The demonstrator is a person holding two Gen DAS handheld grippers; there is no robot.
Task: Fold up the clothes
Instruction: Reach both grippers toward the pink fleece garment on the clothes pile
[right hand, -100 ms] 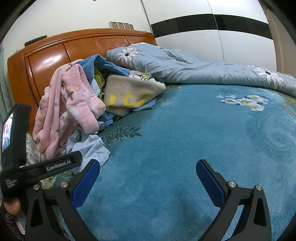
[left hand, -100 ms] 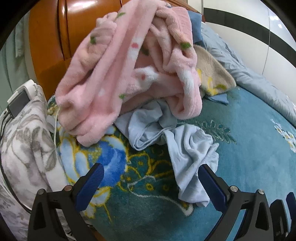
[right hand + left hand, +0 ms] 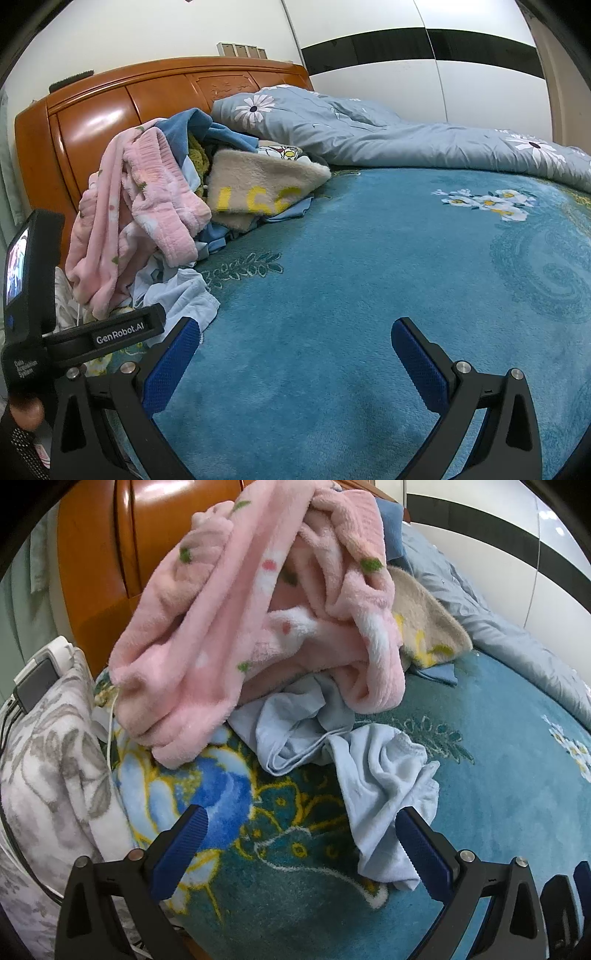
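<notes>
A heap of clothes lies at the head of the bed. A pink fleece garment drapes over the top, with a crumpled light blue garment spilling out below it and a beige fleece piece with yellow letters behind. My left gripper is open and empty, just short of the light blue garment; its right finger is close to the cloth's lower edge. My right gripper is open and empty over the bare blanket, to the right of the heap; the pink garment and light blue garment show at its left.
A teal floral blanket covers the bed. A grey-blue daisy duvet is bunched along the far side. An orange wooden headboard stands behind the heap. A grey floral pillow with a phone and cable lies at the left.
The left gripper has edged slightly forward towards the light blue garment. The right gripper has hardly moved.
</notes>
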